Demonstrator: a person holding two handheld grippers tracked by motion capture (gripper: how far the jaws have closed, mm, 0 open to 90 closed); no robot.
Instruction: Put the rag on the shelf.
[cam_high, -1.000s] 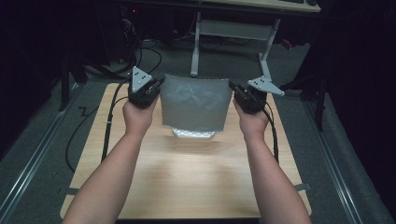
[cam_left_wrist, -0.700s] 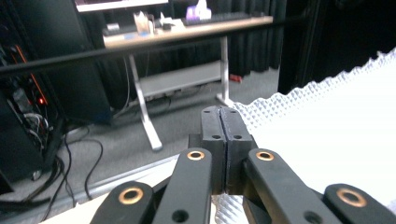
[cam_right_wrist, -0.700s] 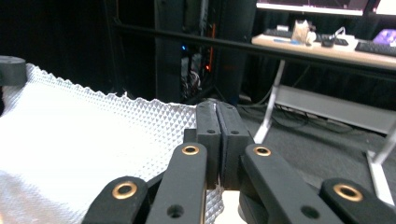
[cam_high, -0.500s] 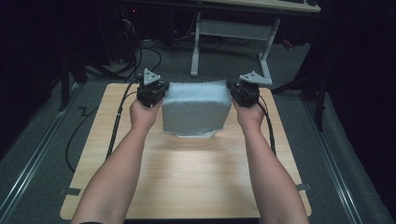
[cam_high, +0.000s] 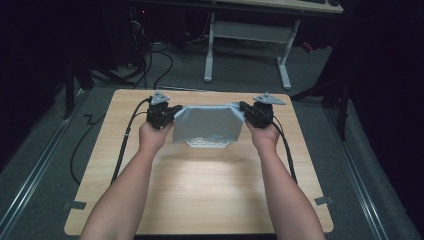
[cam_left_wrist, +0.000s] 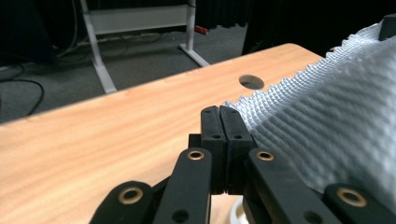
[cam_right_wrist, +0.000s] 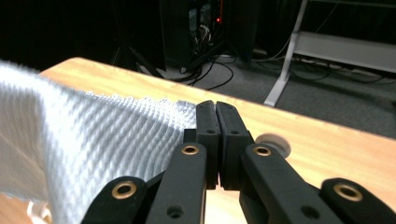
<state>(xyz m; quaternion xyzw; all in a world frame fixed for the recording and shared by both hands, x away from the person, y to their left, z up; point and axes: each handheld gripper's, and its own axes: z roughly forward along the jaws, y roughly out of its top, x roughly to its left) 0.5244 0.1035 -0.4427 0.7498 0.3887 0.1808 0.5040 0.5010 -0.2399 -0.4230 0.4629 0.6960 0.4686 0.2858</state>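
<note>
A pale grey waffle-weave cloth (cam_high: 207, 122) hangs stretched between my two grippers over the far half of the wooden table (cam_high: 200, 190). My left gripper (cam_high: 175, 113) is shut on the cloth's left upper corner. My right gripper (cam_high: 244, 109) is shut on its right upper corner. In the left gripper view the jaws (cam_left_wrist: 219, 113) meet flat, with the cloth (cam_left_wrist: 327, 116) spreading off to the right. In the right gripper view the closed gripper (cam_right_wrist: 216, 108) pinches the cloth's edge (cam_right_wrist: 93, 140), which runs off to the left. A white textured edge (cam_high: 205, 143) lies on the table under the cloth.
The table has a round cable hole (cam_left_wrist: 251, 82) near its far edge and a pale grommet (cam_right_wrist: 273, 142) by the right gripper. Cables (cam_high: 125, 145) trail from both grippers across the tabletop. A white desk frame (cam_high: 250, 35) stands on the floor beyond.
Both hands have come down with the cloth held between them. The cloth hangs lower and nearer the tabletop, and less of it shows from above.
</note>
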